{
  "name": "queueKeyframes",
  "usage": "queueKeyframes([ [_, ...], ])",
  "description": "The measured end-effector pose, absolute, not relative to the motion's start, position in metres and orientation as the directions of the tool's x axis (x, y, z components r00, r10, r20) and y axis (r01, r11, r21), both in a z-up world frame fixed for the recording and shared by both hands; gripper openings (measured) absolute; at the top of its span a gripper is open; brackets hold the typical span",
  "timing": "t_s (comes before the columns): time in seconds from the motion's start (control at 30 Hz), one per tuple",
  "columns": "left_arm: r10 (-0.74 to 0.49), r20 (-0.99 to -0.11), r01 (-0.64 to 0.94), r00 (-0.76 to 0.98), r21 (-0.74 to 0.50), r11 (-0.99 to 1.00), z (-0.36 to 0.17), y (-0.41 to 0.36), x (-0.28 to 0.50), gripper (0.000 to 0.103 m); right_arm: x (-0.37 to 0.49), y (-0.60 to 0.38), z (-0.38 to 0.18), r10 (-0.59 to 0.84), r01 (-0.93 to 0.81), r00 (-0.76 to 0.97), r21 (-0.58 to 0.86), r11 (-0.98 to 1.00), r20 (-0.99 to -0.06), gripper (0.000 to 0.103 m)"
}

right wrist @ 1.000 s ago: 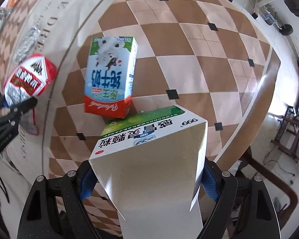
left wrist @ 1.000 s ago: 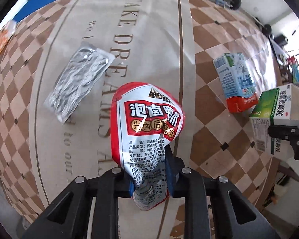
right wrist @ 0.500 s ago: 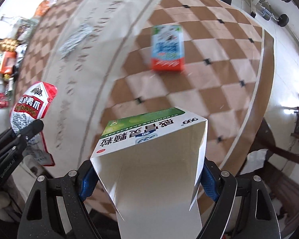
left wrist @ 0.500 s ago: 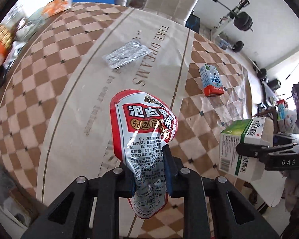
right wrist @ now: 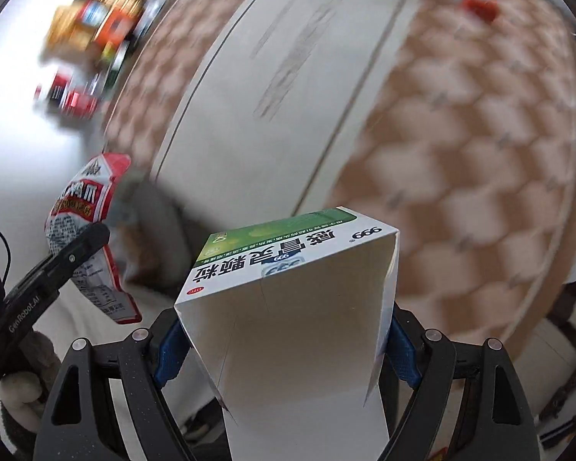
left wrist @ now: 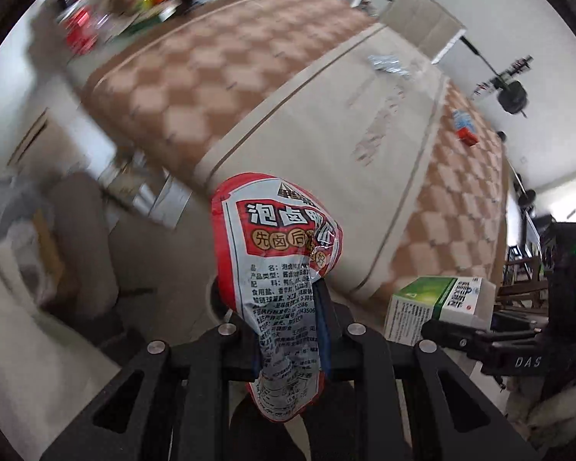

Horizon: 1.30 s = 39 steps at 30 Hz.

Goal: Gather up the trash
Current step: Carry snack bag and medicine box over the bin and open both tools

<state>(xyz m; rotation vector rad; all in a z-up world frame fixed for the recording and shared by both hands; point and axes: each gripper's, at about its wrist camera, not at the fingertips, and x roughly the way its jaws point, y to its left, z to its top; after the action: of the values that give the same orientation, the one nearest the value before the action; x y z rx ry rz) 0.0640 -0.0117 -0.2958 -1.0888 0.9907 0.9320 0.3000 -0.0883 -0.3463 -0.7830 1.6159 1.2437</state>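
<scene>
Trash in hand: I am carrying two pieces at once, one in each gripper, both lifted clear of the checkered tablecloth (left wrist: pixel 219 88).
Left gripper (left wrist: pixel 288 330): it is clamping narrow on the red snack wrapper (left wrist: pixel 276 253), which is sticking out ahead of the fingers, long axis along them, top flopping forward.
Wrapper material: thin, glossy, crinkled film, so I am judging it limp and light.
Right gripper (right wrist: pixel 284 345): it is holding wide across the green-and-white medicine box (right wrist: pixel 288 292), blue pads pressing on both side walls.
Box shape: stiff card, rectangular, long axis running straight out from the fingers, printed end farthest away.
Left behind: a silver foil packet (left wrist: pixel 388 63) and a small milk carton (left wrist: pixel 465 130) are lying far ahead on the cloth, the carton nearer the right gripper's side.
Bin: I am not seeing one; the surroundings are blurring.
Next move: I am judging that both pieces need dropping off first.
</scene>
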Motion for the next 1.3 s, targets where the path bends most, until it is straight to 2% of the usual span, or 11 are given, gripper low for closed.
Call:
queueKeyframes([
  [0.17,0.018,-0.965,-0.963,0.260,-0.258,0.072,-0.360,-0.049,0.008,0.018,0.212,-0.132,-0.407,-0.058,-0.907,-0.377,0.356,0.226,-0.924,0.086],
  [0.3,-0.076,-0.956,-0.959,0.282,-0.283,-0.001,-0.438,-0.054,-0.005,0.018,0.180,-0.156,-0.480,-0.134,-0.908,-0.375,0.334,0.252,-0.917,0.086],
  [0.43,-0.172,-0.917,-0.932,0.360,-0.345,-0.111,-0.544,-0.039,-0.004,0.018,0.175,-0.164,-0.572,-0.150,-0.901,-0.361,0.303,0.310,-0.921,0.086],
  [0.57,-0.224,-0.900,-0.927,0.374,-0.353,-0.127,-0.641,-0.015,0.010,0.019,0.191,-0.159,-0.665,-0.127,-0.871,-0.374,0.301,0.388,-0.919,0.086],
  [0.7,-0.284,-0.888,-0.932,0.362,-0.349,-0.096,-0.713,0.003,0.033,0.020,0.204,-0.134,-0.740,-0.102,-0.854,-0.386,0.313,0.415,-0.917,0.086],
  [0.8,-0.328,-0.887,-0.943,0.326,-0.329,-0.049,-0.752,0.011,0.050,0.025,0.208,-0.117,-0.784,-0.096,-0.856,-0.387,0.318,0.408,-0.917,0.087],
  [0.9,-0.355,-0.889,-0.954,0.289,-0.298,-0.033,-0.773,0.008,0.056,0.036,0.210,-0.104,-0.817,-0.102,-0.862,-0.385,0.317,0.396,-0.917,0.089],
  [0.97,-0.350,-0.897,-0.959,0.269,-0.283,-0.013,-0.778,0.007,0.055,0.059,0.210,-0.096,-0.836,-0.119,-0.865,-0.393,0.323,0.385,-0.912,0.093],
  [1.1,-0.307,-0.923,-0.969,0.234,-0.247,0.005,-0.770,0.005,0.045,0.073,0.214,-0.089,-0.851,-0.140,-0.882,-0.364,0.293,0.369,-0.921,0.103],
  [1.17,-0.278,-0.940,-0.976,0.200,-0.214,0.024,-0.763,0.005,0.039,0.097,0.217,-0.089,-0.851,-0.138,-0.884,-0.353,0.282,0.374,-0.925,0.103],
  [1.3,-0.195,-0.978,-0.992,0.074,-0.093,0.091,-0.734,-0.005,0.030,0.099,0.220,-0.093,-0.837,-0.142,-0.902,-0.307,0.240,0.359,-0.941,0.103],
])
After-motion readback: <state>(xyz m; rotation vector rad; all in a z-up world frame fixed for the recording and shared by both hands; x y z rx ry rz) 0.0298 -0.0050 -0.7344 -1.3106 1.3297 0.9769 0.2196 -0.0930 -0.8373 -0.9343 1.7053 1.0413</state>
